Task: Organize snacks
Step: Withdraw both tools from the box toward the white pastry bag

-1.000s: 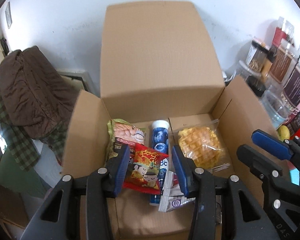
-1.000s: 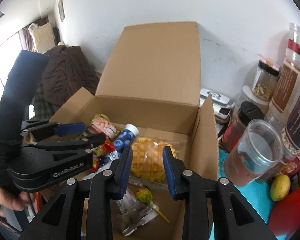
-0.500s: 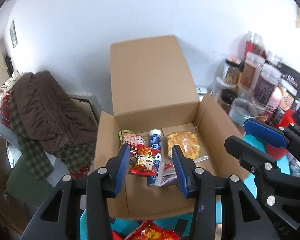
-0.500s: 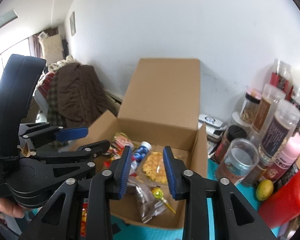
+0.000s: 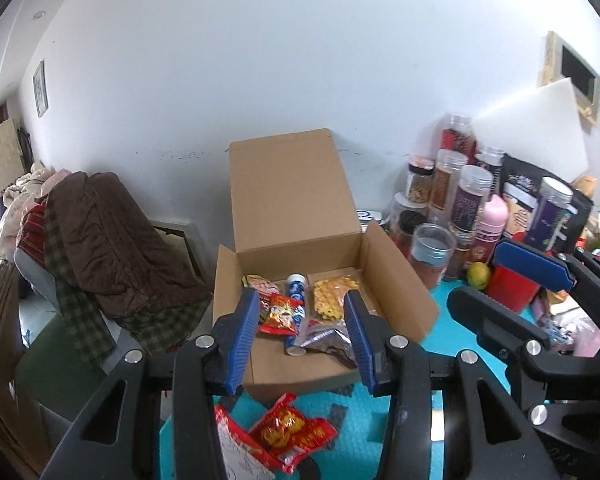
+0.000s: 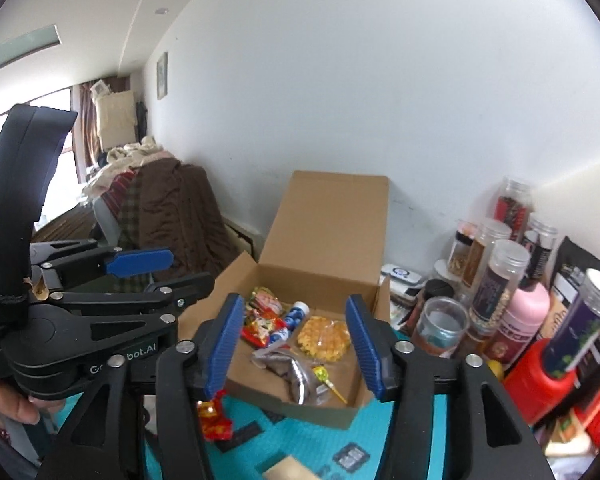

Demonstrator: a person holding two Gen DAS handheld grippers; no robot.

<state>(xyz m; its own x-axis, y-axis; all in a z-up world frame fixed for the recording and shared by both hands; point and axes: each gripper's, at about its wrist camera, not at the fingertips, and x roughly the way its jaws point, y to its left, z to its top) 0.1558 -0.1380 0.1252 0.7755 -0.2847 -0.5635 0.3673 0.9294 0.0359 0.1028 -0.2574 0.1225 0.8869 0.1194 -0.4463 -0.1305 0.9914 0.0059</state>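
An open cardboard box [image 5: 396, 276] [image 6: 260, 280] sits on the teal mat with its lid up. Inside lie a red snack packet [image 5: 280, 314] [image 6: 260, 330], a blue tube [image 5: 296, 300] [image 6: 294, 318], a bagged waffle [image 5: 332, 298] [image 6: 324, 334], a dark foil pack [image 5: 324, 338] [image 6: 288, 364] and a lollipop [image 6: 324, 376]. My left gripper [image 5: 302, 340] [image 6: 152, 272] is open and empty, pulled back in front of the box. My right gripper [image 6: 296, 344] [image 5: 512, 280] is open and empty, beside it on the right. Red snack packets [image 5: 288, 434] [image 6: 214, 416] lie on the mat before the box.
Jars, bottles and bags [image 5: 472, 200] [image 6: 500, 276] crowd the mat right of the box, with a clear cup [image 5: 432, 252] [image 6: 436, 326] and a lemon [image 5: 478, 274]. A chair draped with brown clothes [image 5: 108, 232] [image 6: 172, 216] stands left. The white wall is behind.
Both grippers have pulled back and up from the box, which now looks smaller. The right gripper's jaws have spread wider. Loose red packets on the mat have come into view.
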